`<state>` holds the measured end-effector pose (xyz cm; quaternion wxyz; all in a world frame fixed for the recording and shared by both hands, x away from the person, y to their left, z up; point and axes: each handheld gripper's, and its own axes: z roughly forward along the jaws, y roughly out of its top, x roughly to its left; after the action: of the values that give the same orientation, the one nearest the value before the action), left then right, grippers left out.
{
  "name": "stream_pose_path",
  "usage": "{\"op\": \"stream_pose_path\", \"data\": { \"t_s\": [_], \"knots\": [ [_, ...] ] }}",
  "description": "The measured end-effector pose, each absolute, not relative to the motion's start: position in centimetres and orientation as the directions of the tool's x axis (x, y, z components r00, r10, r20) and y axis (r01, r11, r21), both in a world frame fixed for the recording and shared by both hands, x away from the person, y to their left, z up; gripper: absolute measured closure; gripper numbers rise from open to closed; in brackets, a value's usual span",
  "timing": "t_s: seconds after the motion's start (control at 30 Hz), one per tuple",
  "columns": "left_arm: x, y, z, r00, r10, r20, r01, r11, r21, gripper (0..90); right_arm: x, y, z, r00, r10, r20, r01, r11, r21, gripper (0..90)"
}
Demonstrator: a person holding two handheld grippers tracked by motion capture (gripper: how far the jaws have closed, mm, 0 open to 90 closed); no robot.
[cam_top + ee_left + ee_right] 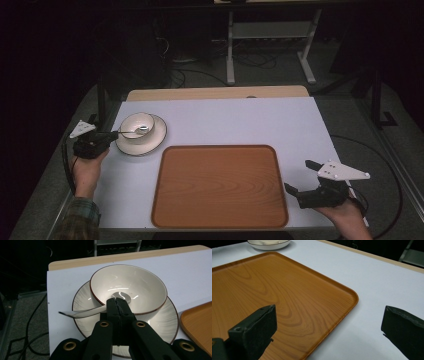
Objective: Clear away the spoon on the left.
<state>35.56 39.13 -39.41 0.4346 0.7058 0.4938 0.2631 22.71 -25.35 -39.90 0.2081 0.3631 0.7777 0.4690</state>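
High view: left tool (116, 133) clamped on spoon (134, 131) in bowl (138, 125); right tool (300, 177) apart.

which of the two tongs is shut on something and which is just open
The left tongs are shut on the spoon resting in the bowl. The right tongs are wide open beside the tray, holding nothing.

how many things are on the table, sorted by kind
bowl: 1
saucer plate under the bowl: 1
spoon, its bowl end resting in the bowl: 1
wooden tray: 1
total: 4
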Motion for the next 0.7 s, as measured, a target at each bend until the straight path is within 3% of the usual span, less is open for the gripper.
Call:
{"op": "stream_pose_path", "data": {
  "t_s": [0.7],
  "knots": [
    [37.5,39.9,-39.4,0.328,0.943,-0.055,0.472,-0.113,0.874,89.8,22.7,-25.4,-40.0,-0.646,0.763,0.019,0.373,0.294,0.880,0.0]
  ]
}}
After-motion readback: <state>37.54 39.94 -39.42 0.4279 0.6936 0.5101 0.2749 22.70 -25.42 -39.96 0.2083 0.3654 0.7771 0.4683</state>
